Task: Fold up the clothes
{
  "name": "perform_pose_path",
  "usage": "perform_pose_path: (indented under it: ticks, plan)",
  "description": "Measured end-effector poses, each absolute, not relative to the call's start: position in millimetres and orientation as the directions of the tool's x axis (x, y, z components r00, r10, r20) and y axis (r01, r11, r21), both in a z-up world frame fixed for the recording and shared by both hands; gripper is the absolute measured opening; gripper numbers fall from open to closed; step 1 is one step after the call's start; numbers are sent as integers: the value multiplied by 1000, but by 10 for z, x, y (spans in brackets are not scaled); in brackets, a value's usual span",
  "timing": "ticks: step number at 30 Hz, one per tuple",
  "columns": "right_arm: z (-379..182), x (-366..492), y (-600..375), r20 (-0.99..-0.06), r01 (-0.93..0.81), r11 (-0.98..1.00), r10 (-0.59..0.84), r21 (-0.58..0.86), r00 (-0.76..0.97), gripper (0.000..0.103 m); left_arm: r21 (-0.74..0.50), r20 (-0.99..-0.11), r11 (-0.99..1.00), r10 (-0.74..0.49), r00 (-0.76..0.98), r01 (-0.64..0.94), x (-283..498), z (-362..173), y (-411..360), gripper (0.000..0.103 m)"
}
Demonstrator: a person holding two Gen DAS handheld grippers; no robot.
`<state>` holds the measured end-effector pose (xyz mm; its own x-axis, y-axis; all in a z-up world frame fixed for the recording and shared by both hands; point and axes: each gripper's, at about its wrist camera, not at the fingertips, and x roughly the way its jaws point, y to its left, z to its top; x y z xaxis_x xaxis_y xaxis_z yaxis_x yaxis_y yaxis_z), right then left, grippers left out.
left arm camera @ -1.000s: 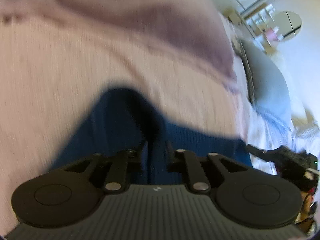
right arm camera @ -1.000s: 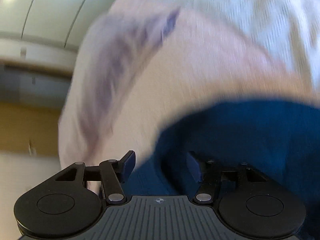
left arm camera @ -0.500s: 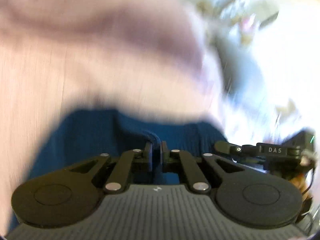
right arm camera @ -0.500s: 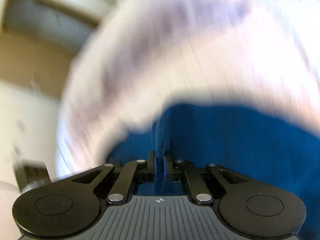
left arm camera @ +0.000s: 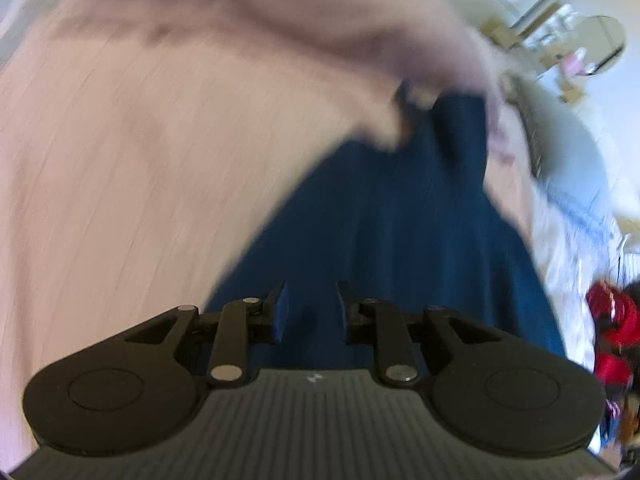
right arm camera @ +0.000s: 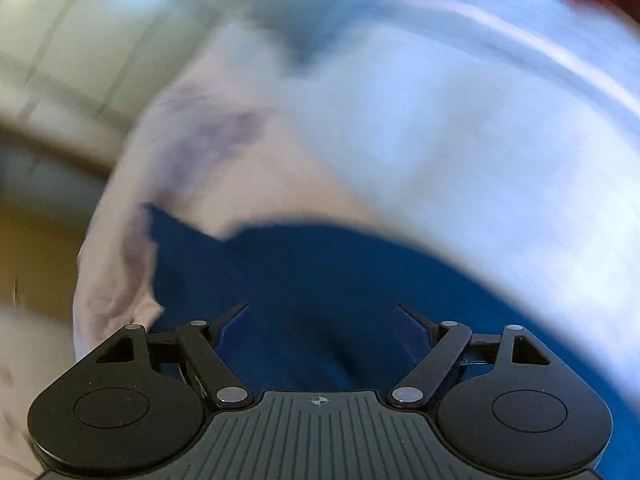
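Observation:
A dark blue knit garment [left arm camera: 400, 220] lies on a pale pink bed cover [left arm camera: 120, 160], stretching away from my left gripper [left arm camera: 310, 304]. That gripper is open, its fingers a short way apart with blue cloth showing under the gap. In the right wrist view the same blue garment [right arm camera: 320, 272] spreads beneath my right gripper [right arm camera: 320, 312], whose fingers stand wide open and hold nothing. The pink cover [right arm camera: 280, 180] lies beyond it. Both views are blurred by motion.
A grey-blue pillow [left arm camera: 572, 152] lies at the bed's right side, with a red object [left arm camera: 612, 320] below it at the edge. A round mirror [left arm camera: 592, 40] hangs on the far wall. A wooden floor [right arm camera: 32, 248] shows left of the bed.
Half a second ago both grippers were shut on folds of the blue garment. Both have opened and let it go, the right one widely. The garment now lies spread on the cover.

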<state>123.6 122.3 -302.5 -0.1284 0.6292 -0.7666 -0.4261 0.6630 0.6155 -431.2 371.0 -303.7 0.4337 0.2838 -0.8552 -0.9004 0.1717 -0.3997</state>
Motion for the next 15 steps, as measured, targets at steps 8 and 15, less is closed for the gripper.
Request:
perform_pose_path:
  ticks: [8, 15]
  plan:
    - [-3070, 813, -1471, -864, 72, 865, 485, 497, 137, 81, -487, -849, 28, 221, 480, -873, -4511, -2910, 2934, 19]
    - [-3285, 1005, -1617, -811, 25, 825, 550, 565, 200, 81, -520, -821, 51, 246, 515, -853, -4094, -2830, 2606, 20]
